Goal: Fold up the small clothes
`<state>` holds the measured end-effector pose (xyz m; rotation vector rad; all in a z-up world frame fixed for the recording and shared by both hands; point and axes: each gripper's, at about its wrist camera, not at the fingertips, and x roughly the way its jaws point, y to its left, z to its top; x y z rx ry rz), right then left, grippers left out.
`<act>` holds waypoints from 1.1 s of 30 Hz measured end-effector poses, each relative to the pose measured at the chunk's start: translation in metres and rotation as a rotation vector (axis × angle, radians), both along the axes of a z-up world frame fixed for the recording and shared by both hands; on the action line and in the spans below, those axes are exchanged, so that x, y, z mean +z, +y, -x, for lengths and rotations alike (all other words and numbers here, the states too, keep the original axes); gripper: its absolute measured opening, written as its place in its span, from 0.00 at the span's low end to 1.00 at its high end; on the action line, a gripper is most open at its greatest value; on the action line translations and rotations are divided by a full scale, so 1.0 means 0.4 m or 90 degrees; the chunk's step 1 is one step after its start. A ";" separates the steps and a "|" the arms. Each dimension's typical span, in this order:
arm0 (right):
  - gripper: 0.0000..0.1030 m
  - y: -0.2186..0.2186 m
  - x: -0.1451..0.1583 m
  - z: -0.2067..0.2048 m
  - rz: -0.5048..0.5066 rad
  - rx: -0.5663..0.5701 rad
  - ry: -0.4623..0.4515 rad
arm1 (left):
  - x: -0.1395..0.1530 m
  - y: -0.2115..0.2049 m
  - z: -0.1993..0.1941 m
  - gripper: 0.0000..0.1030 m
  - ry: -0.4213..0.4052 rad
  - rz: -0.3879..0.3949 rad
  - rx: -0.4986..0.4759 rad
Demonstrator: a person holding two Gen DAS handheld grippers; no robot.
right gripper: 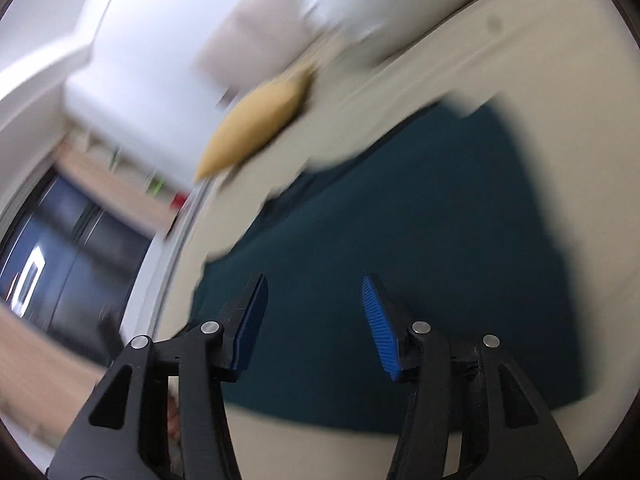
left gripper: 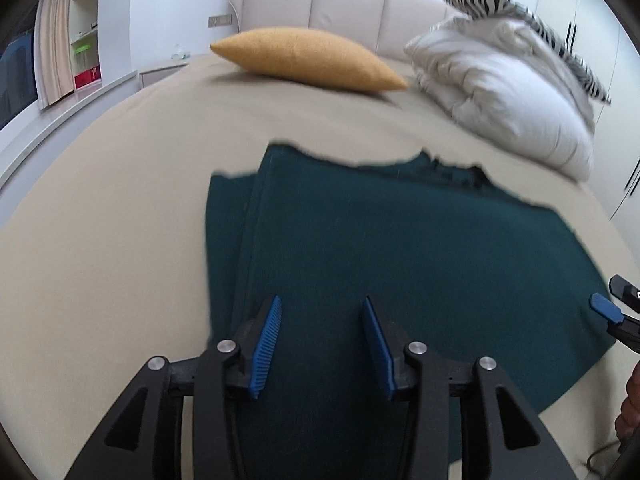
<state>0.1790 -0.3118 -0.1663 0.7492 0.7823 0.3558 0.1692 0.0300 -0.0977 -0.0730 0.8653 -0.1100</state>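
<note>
A wide bed (left gripper: 120,168) covered in a plain beige sheet fills most of the left wrist view. At its head stands a padded cream headboard (left gripper: 340,4) divided into vertical panels, set against a white wall (left gripper: 168,0). A mustard-yellow cushion (left gripper: 308,58) lies near the headboard, just beside a crumpled white duvet (left gripper: 500,96) topped by a zebra-striped pillow (left gripper: 520,12). To the left, open white shelves (left gripper: 86,24) hold small items, with a pale pink curtain (left gripper: 52,48) beside a dark window (left gripper: 16,76). White wardrobe doors (left gripper: 580,20) with dark handles stand at the right. The right wrist view is blurred; it shows the dark window (right gripper: 60,248) and soft daylight.
</note>
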 end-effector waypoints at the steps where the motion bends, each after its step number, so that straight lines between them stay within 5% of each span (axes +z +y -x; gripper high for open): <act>1: 0.48 0.053 -0.022 -0.002 -0.007 0.044 0.014 | -0.014 0.004 0.010 0.44 0.007 -0.007 -0.009; 3: 0.45 0.123 -0.092 -0.008 0.021 0.087 0.063 | -0.015 0.015 0.014 0.45 0.010 0.001 -0.018; 5: 0.29 0.099 -0.107 0.011 0.013 0.066 0.043 | -0.019 0.020 0.012 0.45 0.014 0.008 -0.025; 7: 0.27 0.041 -0.116 0.033 -0.026 0.026 0.059 | -0.026 0.013 0.013 0.45 0.010 -0.002 -0.028; 12: 0.21 -0.140 -0.106 0.155 0.018 -0.121 0.062 | -0.029 0.016 0.019 0.45 0.005 0.002 -0.026; 16: 0.28 -0.157 -0.016 0.228 0.143 -0.214 0.057 | -0.032 0.015 0.019 0.45 0.004 0.000 -0.028; 19: 0.36 -0.110 0.066 0.231 0.193 -0.215 0.012 | -0.032 0.018 0.022 0.45 0.002 0.004 -0.028; 25: 1.00 0.080 0.217 0.255 0.303 -0.211 -0.154 | -0.034 0.019 0.019 0.45 0.000 0.008 -0.030; 28: 1.00 0.122 0.262 0.235 0.302 -0.227 -0.179 | -0.035 0.019 0.019 0.45 -0.001 0.005 -0.030; 33: 1.00 0.180 0.257 0.119 0.308 -0.154 -0.113 | -0.038 0.019 0.021 0.45 -0.002 0.005 -0.029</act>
